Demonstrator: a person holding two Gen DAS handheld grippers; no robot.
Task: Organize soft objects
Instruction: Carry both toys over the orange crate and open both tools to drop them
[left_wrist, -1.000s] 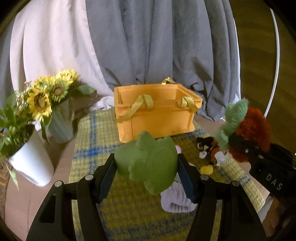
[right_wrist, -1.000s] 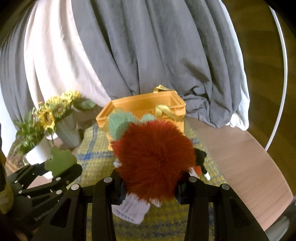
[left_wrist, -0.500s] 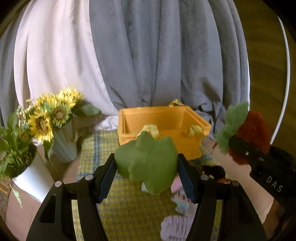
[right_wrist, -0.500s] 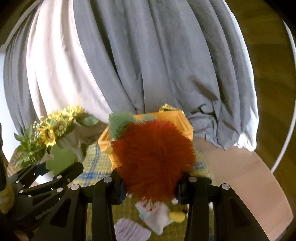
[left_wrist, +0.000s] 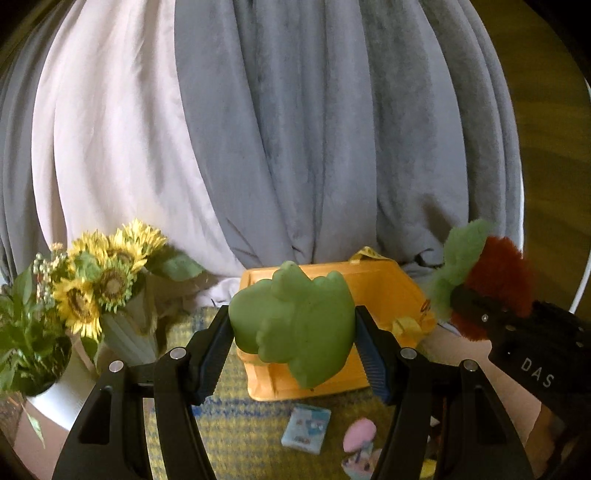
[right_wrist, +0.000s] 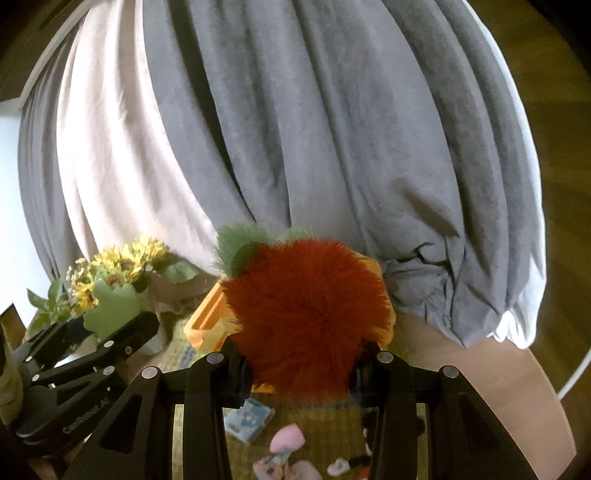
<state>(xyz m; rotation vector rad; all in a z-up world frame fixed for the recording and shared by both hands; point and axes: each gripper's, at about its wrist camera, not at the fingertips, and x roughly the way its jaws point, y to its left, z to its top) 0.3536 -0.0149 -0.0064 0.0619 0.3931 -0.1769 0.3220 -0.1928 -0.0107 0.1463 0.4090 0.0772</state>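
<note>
**Two soft toys held up in front of the orange crate**

The left gripper (left_wrist: 293, 341) is closed on a green foam toy (left_wrist: 295, 328), smooth and matte, with rounded lumps like a frog; the ribbed blue pads (left_wrist: 371, 365) press on its two sides. The right gripper (right_wrist: 299, 369) clamps a fluffy red pompom toy (right_wrist: 306, 314) with long hairs and green furry leaves on top. Both toys hang in the air just in front of the orange plastic crate (left_wrist: 402, 295), a rigid box with yellow strap handles. Under them lies a woven yellow cloth with blue lines (left_wrist: 255, 428), where a small pale blue packet (left_wrist: 306, 428) and a pink soft piece (left_wrist: 360, 434) rest. On the left stand sunflowers (left_wrist: 107, 277) in a ribbed vase. Behind hang grey and white curtains (left_wrist: 295, 129) in deep folds.
</note>
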